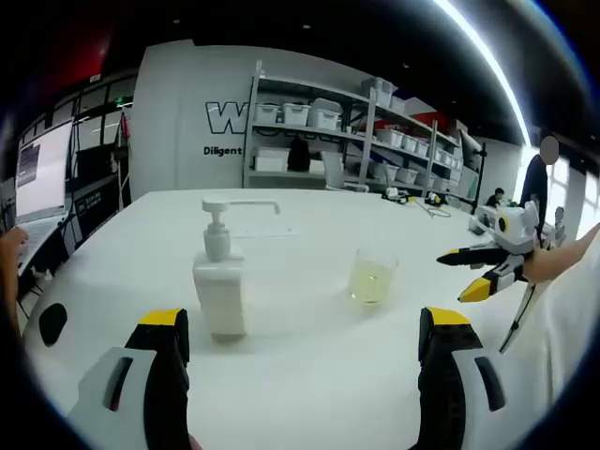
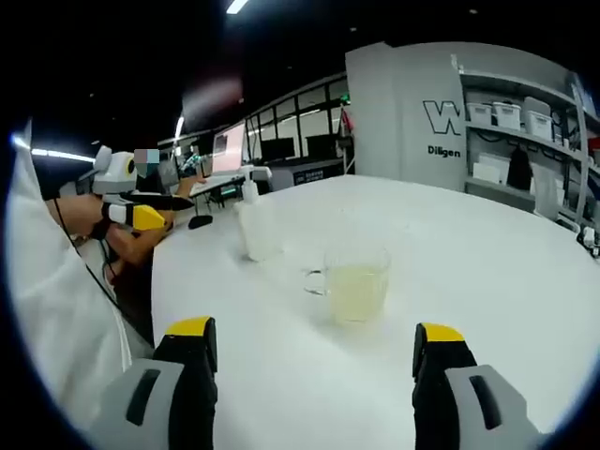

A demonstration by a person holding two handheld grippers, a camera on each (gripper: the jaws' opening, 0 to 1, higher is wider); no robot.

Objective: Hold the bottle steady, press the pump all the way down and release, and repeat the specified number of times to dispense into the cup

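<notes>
Left gripper (image 1: 305, 323) hangs wide open over the white table (image 1: 309, 384) — pump bottle (image 1: 218, 281) stands at eleven o'clock between its jaws, cup (image 1: 372, 277) of pale liquid at one o'clock. Right gripper (image 2: 319, 342) gapes wide too — cup (image 2: 354, 281) dead ahead, bottle (image 2: 257, 225) beyond at eleven.

White tabletop (image 1: 309, 375), smooth and matte. Resting directly on it: white pump bottle (image 1: 218, 281), upright; glass cup (image 1: 372, 276) of pale yellow liquid, near bottle, not touching. Black mouse (image 2: 199, 221) at far edge.
</notes>
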